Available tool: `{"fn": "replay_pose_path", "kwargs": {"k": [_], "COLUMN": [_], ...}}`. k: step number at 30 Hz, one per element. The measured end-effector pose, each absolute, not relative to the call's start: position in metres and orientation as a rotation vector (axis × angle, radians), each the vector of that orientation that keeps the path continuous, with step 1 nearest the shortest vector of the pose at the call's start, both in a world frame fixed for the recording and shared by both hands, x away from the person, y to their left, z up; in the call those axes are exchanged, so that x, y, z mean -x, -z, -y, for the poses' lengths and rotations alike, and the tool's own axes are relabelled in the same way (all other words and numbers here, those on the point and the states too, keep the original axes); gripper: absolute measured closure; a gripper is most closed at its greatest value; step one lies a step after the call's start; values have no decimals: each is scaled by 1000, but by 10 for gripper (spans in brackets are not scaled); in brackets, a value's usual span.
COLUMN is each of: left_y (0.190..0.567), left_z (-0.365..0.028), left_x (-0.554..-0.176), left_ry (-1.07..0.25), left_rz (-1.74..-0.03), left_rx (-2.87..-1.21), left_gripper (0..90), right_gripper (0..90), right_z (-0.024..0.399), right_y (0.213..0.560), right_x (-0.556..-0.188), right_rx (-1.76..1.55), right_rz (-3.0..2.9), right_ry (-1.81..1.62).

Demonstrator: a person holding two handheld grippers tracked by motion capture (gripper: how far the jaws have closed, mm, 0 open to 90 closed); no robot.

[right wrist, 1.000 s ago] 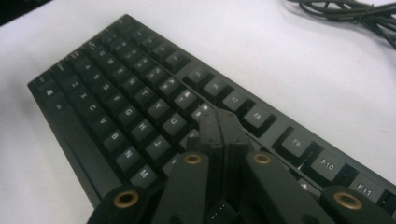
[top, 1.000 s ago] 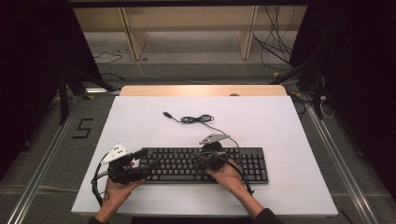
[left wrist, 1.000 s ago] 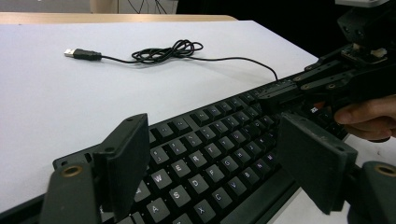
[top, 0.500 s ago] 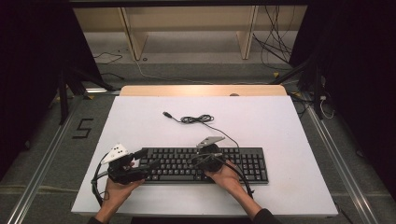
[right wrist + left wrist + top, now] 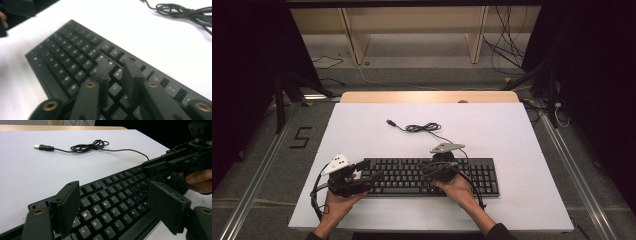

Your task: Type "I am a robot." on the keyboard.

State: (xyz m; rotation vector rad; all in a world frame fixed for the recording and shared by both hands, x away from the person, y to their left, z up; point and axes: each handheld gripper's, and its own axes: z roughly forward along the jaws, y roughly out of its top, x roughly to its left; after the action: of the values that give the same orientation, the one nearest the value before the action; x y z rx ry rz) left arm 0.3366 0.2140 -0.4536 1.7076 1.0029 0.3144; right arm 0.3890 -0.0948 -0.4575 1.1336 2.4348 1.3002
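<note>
A black keyboard (image 5: 412,176) lies near the front of the white table (image 5: 512,135). My left gripper (image 5: 369,172) sits at its left end. In the left gripper view its jaws (image 5: 113,192) stand wide open over the letter keys (image 5: 112,200), with nothing pressed between them. My right gripper (image 5: 428,172) hovers over the keyboard's middle, pointing left. Its jaws (image 5: 115,63) have just been opening and stand a narrow gap apart above the keys (image 5: 70,60), gripping nothing. The right gripper (image 5: 162,166) also appears in the left gripper view.
The keyboard's thin black cable (image 5: 422,128) lies coiled behind it, ending in a loose USB plug (image 5: 390,122). A wooden strip (image 5: 427,96) runs along the table's far edge. Shelving and floor cables lie beyond.
The right gripper has shifted a little over the keyboard's middle. The left gripper and the keyboard have stayed where they were.
</note>
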Motion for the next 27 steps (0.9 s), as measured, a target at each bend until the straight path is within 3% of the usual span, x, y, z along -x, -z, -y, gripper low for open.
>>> {"fn": "replay_pose_path", "kwargs": {"k": [4, 9, 15, 27], "left_y": [454, 455, 456, 463], "left_z": [-211, -208, -199, -177], "left_x": [-337, -339, -347, -365], "left_ry": [-308, -294, -272, -242], "left_rz": [-1000, -994, -1004, -1002], "left_rx": [-1723, -1747, -1792, -1927], "left_gripper": [267, 324, 424, 701], "right_gripper": [565, 443, 376, 324], "right_z": [99, 104, 115, 128], "right_y": [453, 449, 443, 439], "right_x": [-384, -377, -366, -351], "right_rx": [-1130, -1098, -1065, -1057], "right_rz": [-2424, -2404, -2372, -2344], "right_ry": [-1338, -1360, -1418, -1467]}}
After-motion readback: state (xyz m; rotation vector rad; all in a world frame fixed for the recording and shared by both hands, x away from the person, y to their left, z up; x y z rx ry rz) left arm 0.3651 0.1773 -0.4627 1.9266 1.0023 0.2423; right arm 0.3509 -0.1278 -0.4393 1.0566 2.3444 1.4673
